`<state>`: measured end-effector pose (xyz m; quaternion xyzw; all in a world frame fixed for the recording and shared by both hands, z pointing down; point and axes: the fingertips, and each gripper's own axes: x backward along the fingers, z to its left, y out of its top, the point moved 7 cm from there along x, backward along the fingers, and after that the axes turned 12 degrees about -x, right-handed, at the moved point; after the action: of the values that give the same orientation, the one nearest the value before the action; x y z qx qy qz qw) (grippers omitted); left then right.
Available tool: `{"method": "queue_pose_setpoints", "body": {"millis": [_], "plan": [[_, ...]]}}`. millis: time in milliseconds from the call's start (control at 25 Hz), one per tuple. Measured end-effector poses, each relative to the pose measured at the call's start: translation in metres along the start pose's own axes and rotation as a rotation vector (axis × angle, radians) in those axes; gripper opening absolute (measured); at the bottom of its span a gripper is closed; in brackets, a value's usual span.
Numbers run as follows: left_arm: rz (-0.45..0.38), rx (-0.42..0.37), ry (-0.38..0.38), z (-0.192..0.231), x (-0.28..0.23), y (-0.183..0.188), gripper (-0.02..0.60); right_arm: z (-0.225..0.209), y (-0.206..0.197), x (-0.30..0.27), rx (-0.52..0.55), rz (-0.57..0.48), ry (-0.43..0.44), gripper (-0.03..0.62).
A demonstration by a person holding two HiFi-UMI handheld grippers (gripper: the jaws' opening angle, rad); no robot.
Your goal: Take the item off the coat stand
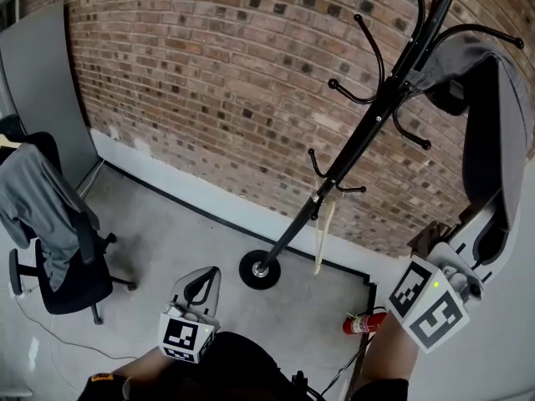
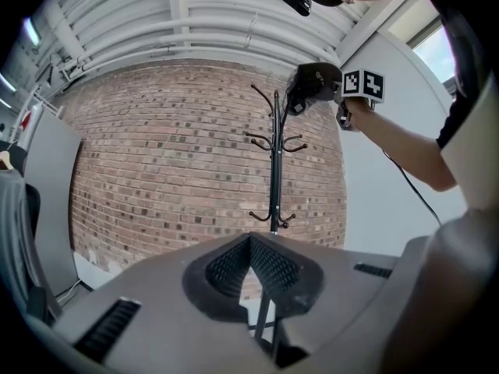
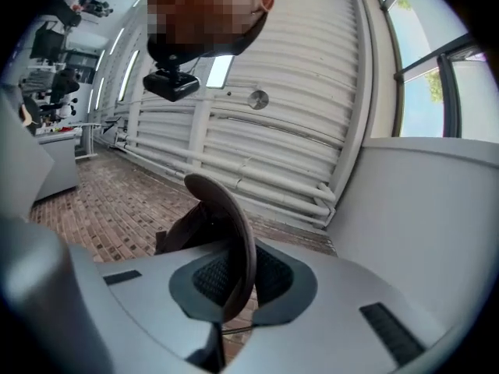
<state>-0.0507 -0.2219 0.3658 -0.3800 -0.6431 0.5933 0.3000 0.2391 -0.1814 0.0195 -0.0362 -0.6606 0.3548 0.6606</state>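
The black coat stand rises in front of the brick wall. A grey cap with a dark underside hangs on one of its top hooks at the upper right. My right gripper reaches up to it and is shut on the cap's brim, which stands edge-on between the pads. From the left gripper view the cap shows at the top of the stand. My left gripper hangs low near the stand's base, shut with nothing in it.
An office chair with a grey garment over it stands at the left, beside a grey panel. A red fire extinguisher lies by the wall corner. A pale strip hangs from a low hook. The stand's round base sits on the floor.
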Motion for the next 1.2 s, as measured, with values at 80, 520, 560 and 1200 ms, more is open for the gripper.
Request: {"method": "queue_pose_setpoints", "body": {"millis": [80, 520, 560, 1200], "plan": [[-0.002, -0.002, -0.008, -0.001, 0.000, -0.002, 0.023, -0.013, 0.005, -0.004, -0.028, -0.005, -0.044, 0.032], [0.010, 0.013, -0.027, -0.004, -0.007, -0.008, 0.023, -0.082, -0.035, 0.046, -0.226, 0.252, -0.086, 0.032], [0.010, 0.013, -0.029, -0.003, -0.009, -0.009, 0.023, -0.081, -0.046, 0.059, -0.245, 0.310, -0.060, 0.032], [0.074, -0.022, -0.077, -0.034, -0.008, -0.028, 0.023, 0.007, -0.155, 0.308, -0.527, 1.048, 0.310, 0.032]]}}
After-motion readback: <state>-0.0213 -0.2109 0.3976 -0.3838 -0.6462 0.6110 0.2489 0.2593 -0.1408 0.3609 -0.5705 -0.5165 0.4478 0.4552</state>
